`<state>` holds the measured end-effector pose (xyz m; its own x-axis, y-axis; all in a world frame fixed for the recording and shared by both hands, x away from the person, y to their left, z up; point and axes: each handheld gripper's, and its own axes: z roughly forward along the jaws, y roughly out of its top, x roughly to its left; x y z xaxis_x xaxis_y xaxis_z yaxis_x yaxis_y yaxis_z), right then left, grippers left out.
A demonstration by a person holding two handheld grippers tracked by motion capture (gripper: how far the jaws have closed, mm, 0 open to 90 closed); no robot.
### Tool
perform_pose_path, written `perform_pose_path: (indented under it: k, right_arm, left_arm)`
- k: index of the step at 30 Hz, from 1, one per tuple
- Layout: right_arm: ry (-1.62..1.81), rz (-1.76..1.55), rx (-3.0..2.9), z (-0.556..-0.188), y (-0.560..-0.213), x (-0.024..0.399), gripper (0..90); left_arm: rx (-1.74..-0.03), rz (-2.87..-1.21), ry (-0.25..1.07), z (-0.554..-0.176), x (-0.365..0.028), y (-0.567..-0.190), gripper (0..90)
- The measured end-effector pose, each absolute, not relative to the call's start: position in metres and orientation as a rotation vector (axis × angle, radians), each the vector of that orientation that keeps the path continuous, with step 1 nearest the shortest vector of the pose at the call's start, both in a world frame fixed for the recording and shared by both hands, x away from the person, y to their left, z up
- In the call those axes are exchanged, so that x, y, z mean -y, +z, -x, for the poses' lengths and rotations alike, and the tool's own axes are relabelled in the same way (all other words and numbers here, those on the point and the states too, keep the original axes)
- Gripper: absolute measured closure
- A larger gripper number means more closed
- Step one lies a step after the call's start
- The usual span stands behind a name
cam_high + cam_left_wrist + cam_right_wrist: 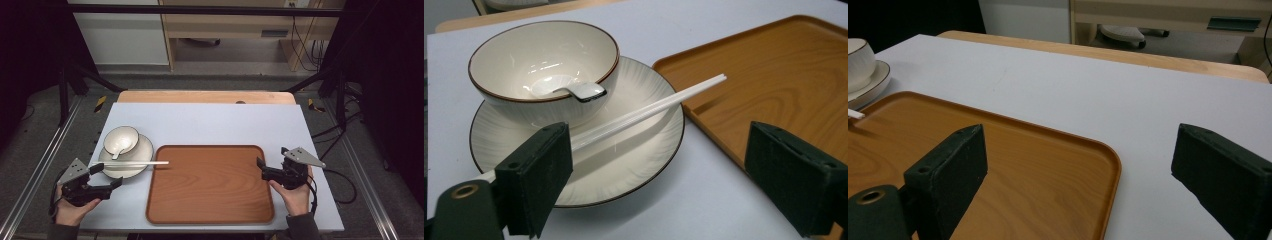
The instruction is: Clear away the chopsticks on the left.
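From the high view, a wooden tray [210,184] lies on the pale table [215,122], with a white plate [137,167] just off its left edge. A bowl [121,139] sits on the plate's far left part, and a white spoon [119,147] rests inside it. A pair of white chopsticks [132,162] lies across the plate, the tips reaching over the tray's left rim. The left gripper [107,176] is held in a hand [72,210] at the near left, its jaws spread wide with one just beside the near end of the chopsticks. The right gripper [260,167] is held in a hand [295,192] at the tray's right edge, jaws apart and holding nothing

In the left gripper view, the black jaws stand wide apart; the chopsticks [649,111] run past the left jaw across the plate [624,165], though whether the jaw touches them I cannot tell. The spoon [574,90] leans on the bowl's [544,60] rim, and the tray [774,85] lies to the right

In the right gripper view, the jaws gape wide over the tray's [1048,170] corner and bare table [1098,95], gripping nothing. The plate [870,82] and bowl [858,57] show at far left
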<state>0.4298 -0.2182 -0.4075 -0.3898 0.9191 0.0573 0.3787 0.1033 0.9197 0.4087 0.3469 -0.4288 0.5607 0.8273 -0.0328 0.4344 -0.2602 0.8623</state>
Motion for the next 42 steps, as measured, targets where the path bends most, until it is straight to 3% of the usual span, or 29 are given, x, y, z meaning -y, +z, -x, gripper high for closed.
perform_pose_path:
  k: [27, 42]
  right_arm:
    - [1.233, -1.268, -1.886, -0.434, -0.412, 0.209, 8.2]
    - [1.24, -1.264, -1.882, -0.433, -0.411, 0.21, 8.2]
  left_arm:
    - [-1.01, -2.021, 0.609, -0.45, -0.359, -0.453, 38.6]
    - [-1.019, -2.06, 0.63, -0.454, -0.356, -0.456, 46.5]
